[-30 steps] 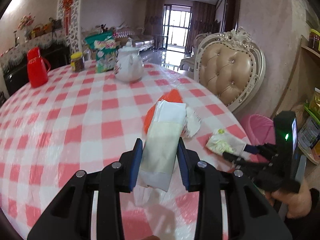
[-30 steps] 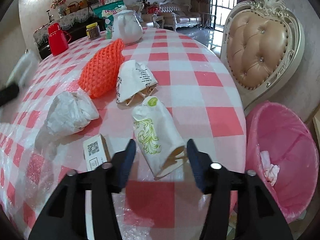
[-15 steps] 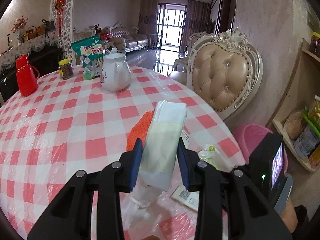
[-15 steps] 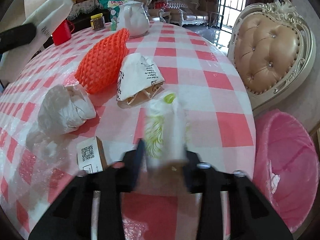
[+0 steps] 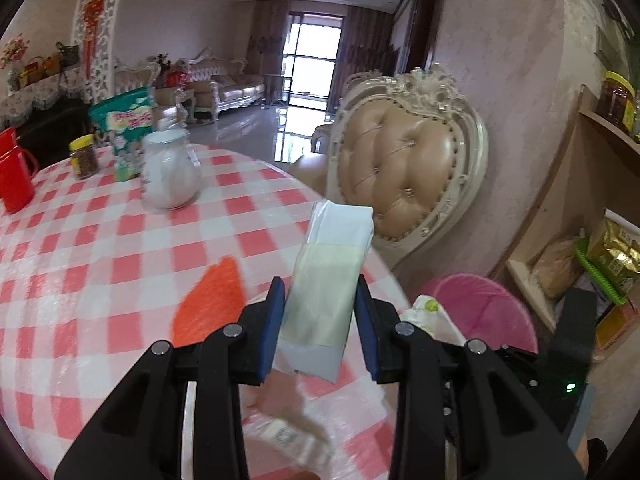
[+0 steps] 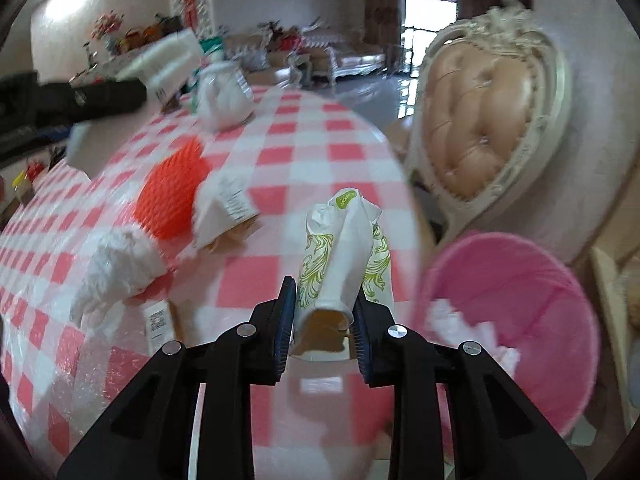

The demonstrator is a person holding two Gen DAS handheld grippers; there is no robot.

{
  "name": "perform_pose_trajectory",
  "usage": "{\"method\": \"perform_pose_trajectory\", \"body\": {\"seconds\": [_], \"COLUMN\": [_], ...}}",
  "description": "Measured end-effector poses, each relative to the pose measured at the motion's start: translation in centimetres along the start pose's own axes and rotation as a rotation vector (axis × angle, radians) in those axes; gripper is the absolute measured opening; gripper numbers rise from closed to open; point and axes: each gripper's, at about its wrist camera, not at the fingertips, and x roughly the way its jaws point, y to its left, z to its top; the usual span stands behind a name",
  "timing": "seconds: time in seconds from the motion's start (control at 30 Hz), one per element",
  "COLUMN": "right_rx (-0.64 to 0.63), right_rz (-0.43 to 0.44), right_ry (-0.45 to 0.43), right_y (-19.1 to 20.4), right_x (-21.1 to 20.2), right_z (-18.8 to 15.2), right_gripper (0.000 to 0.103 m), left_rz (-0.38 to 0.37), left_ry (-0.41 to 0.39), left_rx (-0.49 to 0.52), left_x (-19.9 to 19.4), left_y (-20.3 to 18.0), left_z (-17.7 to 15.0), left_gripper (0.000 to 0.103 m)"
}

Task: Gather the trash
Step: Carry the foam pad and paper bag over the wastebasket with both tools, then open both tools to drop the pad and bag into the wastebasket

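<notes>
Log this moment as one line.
left gripper: shut on white packet | right gripper: shut on paper bag | pink bin: beside table

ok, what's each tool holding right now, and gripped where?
Left tool: white flat packet, clamped near its lower end. Right tool: green-patterned paper bag, pinched near its open end.

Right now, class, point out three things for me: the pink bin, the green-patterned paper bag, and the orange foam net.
pink bin (image 6: 532, 280): right wrist view, inner wall of the liner.
green-patterned paper bag (image 6: 340, 264): right wrist view, middle of its crumpled white side.
orange foam net (image 6: 172, 196): right wrist view, centre of the mesh.
</notes>
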Motion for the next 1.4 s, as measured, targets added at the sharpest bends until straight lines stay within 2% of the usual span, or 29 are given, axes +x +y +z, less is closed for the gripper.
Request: {"method": "perform_pose_trajectory", "body": {"seconds": [0.27,0.5,0.57,0.83,1.17,1.33,1.4], "right_rx": [0.113,0.189,0.209,0.231,0.256,0.278,0.279], "right_rz": [-0.126,-0.213,-0.229,-0.241,-0.244,-0.25,-0.25], "right_ry": [-0.039,-0.034,-0.028,-0.003,0.002,0.003,0.005], "right_y": [-7.2,-12.0,-13.3,-15.0,-16.6,-17.4,-17.4], "right_x": [-3.2,-4.2,-4.3,-3.6,-3.3,-3.1,-3.0], "right_z": [-0.8,-2.3,-2.8,-4.5,-5.5,-5.7,-5.9], "right_gripper": [0.026,0.026,0.026,0.027,0.028,0.037,0.045], "left_rz": [-0.109,-0.242,-0.261,-0.349,-0.382,-0.423,-0.417], "left_ry": [0.014,0.063,0.077,0.12,0.157,0.173,0.183], "left_rx": [0.085,0.162,0.177,0.192,0.236,0.252,0.253], "left_x": [2.3,5.4,5.9,7.6,9.2,9.6,9.7], "left_y": [-6.0,-10.8,-11.5,-13.8,-15.9,-16.4,-16.4], "left_z": [0.2,-1.6,-2.2,-4.2,-6.1,-6.6,-6.7], "left_gripper": [0.034,0.034,0.034,0.034,0.037,0.043,0.051]}}
